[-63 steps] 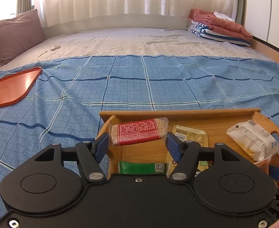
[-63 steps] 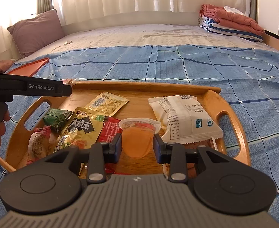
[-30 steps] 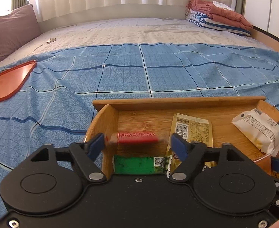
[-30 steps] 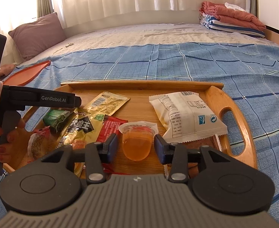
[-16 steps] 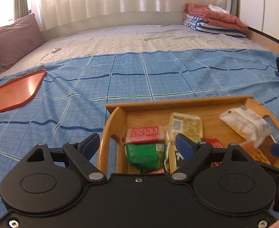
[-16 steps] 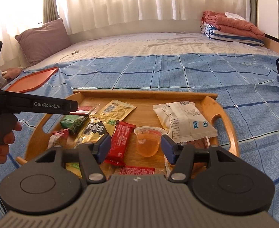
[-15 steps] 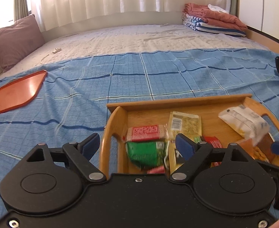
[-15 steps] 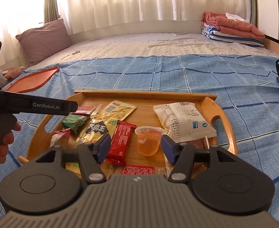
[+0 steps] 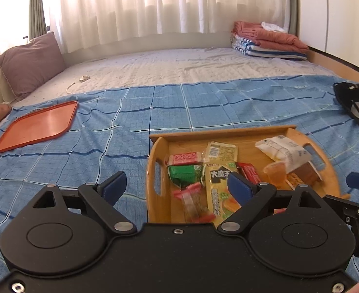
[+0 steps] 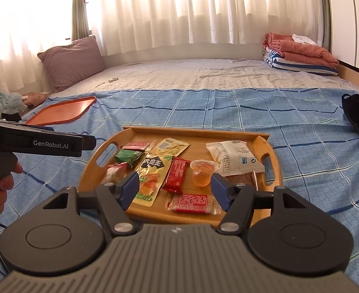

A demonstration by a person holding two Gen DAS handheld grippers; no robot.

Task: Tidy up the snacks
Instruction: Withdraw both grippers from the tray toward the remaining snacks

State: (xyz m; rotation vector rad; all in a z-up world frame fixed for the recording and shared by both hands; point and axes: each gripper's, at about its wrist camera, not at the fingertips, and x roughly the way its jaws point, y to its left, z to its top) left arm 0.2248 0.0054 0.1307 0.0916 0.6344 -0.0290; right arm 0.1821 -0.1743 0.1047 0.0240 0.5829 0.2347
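**Both claws spread above the snack tray**

Here we hold the left claw with its jaws wide apart and nothing between them; they have just been opening. Off to its left on the blue checked bedspread lies the orange tray. Just ahead and to its right sits the wooden tray of snacks. Our right claw has also just been opening and grips nothing. Ahead of it lie the green packet, the yellow pouch, the red packet, the jelly cup and, furthest right, the white packet.
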